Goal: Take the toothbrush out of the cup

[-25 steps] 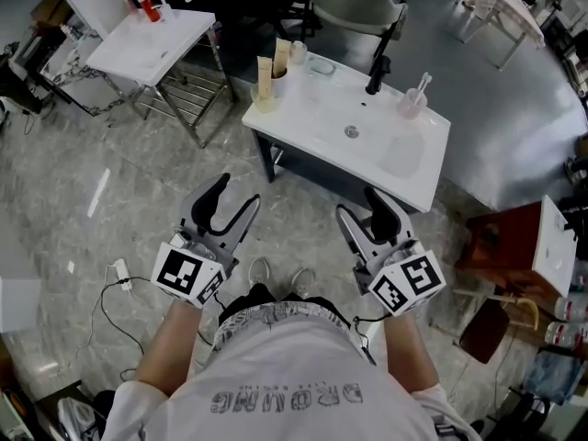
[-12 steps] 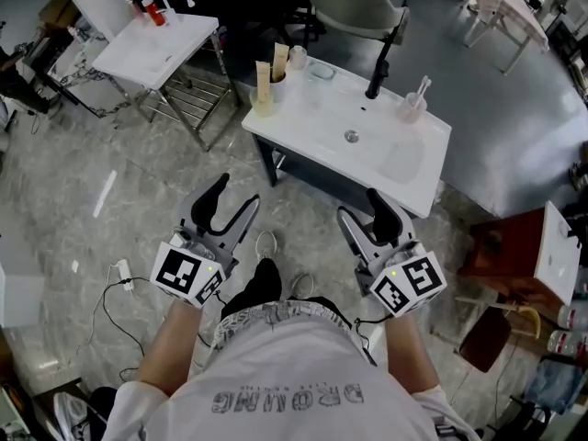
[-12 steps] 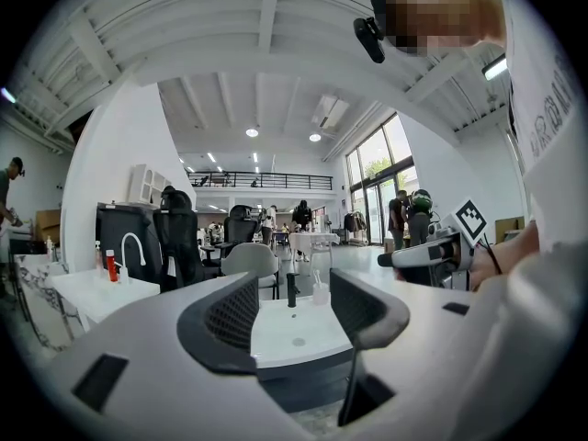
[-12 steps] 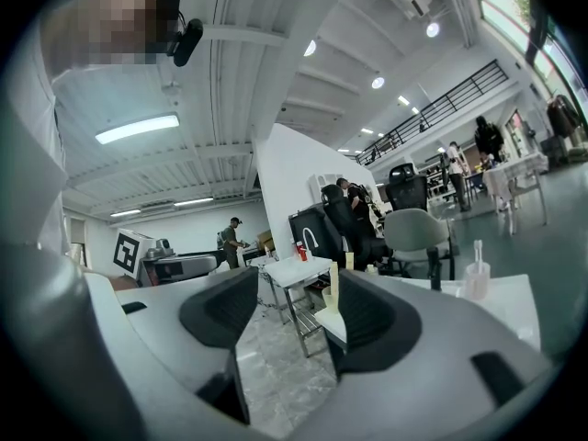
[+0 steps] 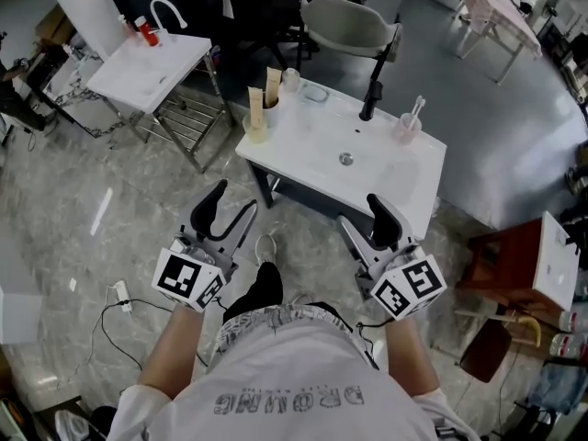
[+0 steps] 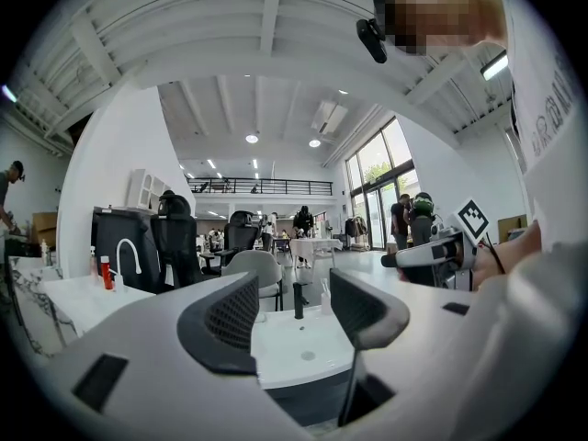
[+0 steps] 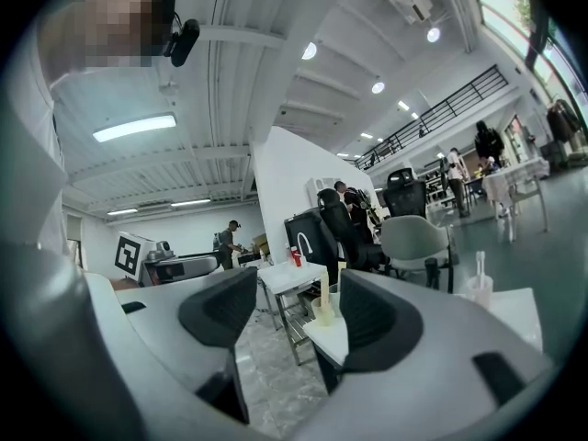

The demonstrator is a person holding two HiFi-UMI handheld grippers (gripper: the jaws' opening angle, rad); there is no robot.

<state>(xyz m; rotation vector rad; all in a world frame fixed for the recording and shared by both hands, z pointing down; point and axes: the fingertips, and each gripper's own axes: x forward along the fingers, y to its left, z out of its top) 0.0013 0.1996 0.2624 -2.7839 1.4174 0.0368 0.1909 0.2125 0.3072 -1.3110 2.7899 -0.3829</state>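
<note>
A step has brought the white rectangular washbasin (image 5: pixel 308 159) nearer, yet the open left gripper (image 5: pixel 232 198) and the right gripper (image 5: pixel 362 211), its jaws opening on nothing, remain well short of the clear pinkish cup (image 5: pixel 404 130) holding the white toothbrush (image 5: pixel 416 108).

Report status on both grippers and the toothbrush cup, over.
Left gripper open, empty; right gripper jaws opening, empty. Toothbrush standing in cup, basin far right corner, untouched. Black faucet just left of cup.

The toothbrush (image 5: pixel 416 108) stands in the cup (image 5: pixel 404 130) on the sink (image 5: pixel 308 141), right of the faucet (image 5: pixel 369 95).
</note>
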